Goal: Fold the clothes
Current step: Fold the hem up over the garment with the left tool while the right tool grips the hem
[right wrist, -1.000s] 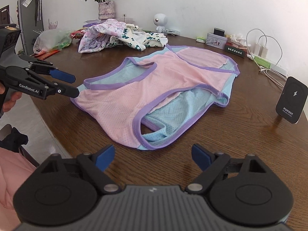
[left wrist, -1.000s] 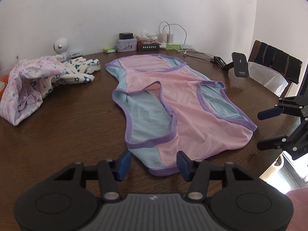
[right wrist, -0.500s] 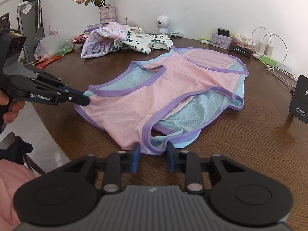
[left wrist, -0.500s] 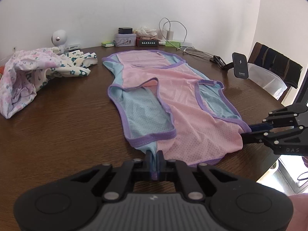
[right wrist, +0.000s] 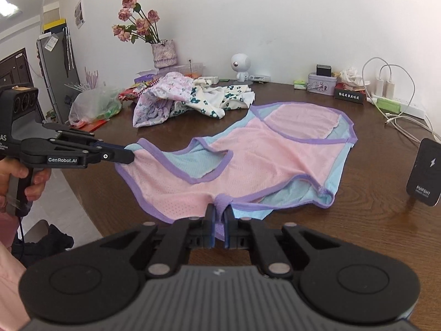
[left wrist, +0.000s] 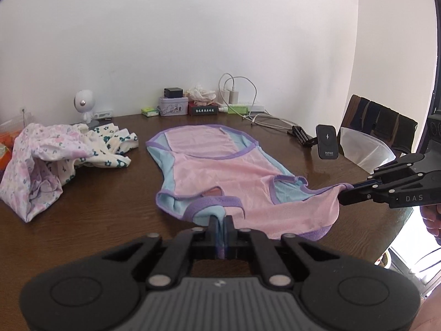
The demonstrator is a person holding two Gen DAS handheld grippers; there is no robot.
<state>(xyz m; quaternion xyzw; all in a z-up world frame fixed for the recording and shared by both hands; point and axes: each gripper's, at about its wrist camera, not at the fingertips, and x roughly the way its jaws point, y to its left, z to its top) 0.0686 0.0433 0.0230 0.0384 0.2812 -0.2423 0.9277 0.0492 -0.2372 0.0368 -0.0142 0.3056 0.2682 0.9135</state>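
Observation:
A pink and light-blue mesh tank top with purple trim (left wrist: pixel 220 171) lies on the brown wooden table (left wrist: pixel 91 215); it also shows in the right wrist view (right wrist: pixel 261 160). My left gripper (left wrist: pixel 220 220) is shut on one near corner of the top and lifts it off the table. My right gripper (right wrist: pixel 219 212) is shut on the other near corner, bunching the purple trim. Each gripper shows in the other's view, the right one (left wrist: pixel 344 190) and the left one (right wrist: pixel 129 155), with the near edge stretched between them.
A pile of floral clothes (left wrist: pixel 55 154) lies at the table's left. Along the back wall stand a small white robot figure (left wrist: pixel 84 104), tins and boxes (left wrist: pixel 173 106), chargers with cables (left wrist: pixel 248 104). A black phone stand (left wrist: pixel 326 142) and a chair (left wrist: pixel 377 127) are right. A flower vase (right wrist: pixel 164 52) stands far left.
Both grippers went from open to shut on the top's near corners. They have lifted those corners and carried them forward over the garment, which now looks shorter and bunched.

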